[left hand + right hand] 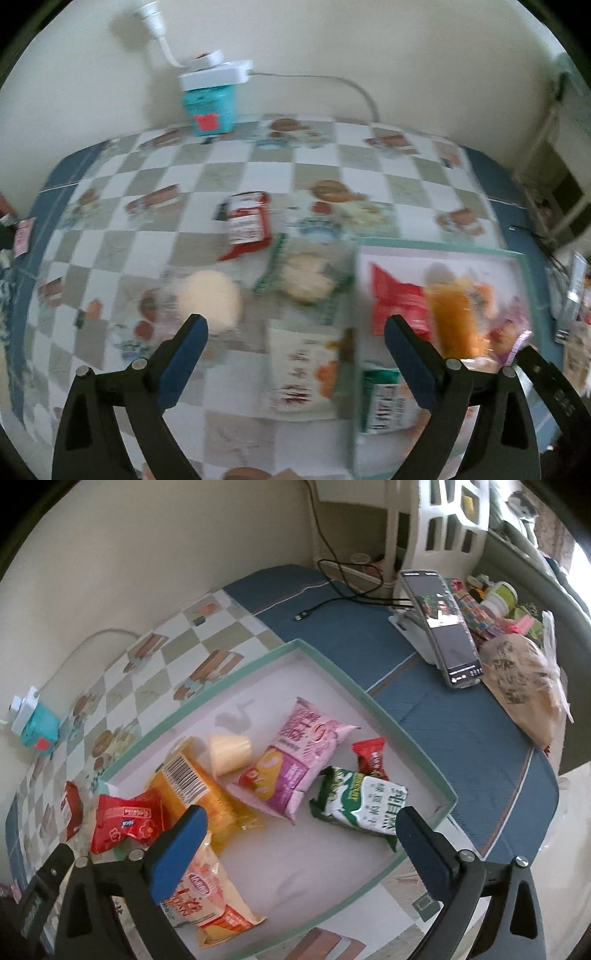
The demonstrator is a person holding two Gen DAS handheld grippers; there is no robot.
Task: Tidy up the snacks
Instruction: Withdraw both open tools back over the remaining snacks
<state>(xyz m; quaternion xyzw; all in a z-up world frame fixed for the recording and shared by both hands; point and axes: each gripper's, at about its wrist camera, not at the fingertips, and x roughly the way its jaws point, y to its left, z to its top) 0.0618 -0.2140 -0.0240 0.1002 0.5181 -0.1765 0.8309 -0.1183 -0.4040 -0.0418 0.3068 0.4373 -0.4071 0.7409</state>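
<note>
Tray (424, 764), green-rimmed: the landmark; holds the pink, orange, green-white and red packets.
Loose snacks just outside the tray's rim (still to collect): round pale cake (212, 297), biscuit pack (306, 278), red-white packet (246, 223).
Left gripper (295, 358), right gripper (301, 843): jaws wide apart, nothing between; judged best to descend on the cake squarely, closing gently

left-view snack packets (306, 373) motion-blurred, labels unreadable
</note>
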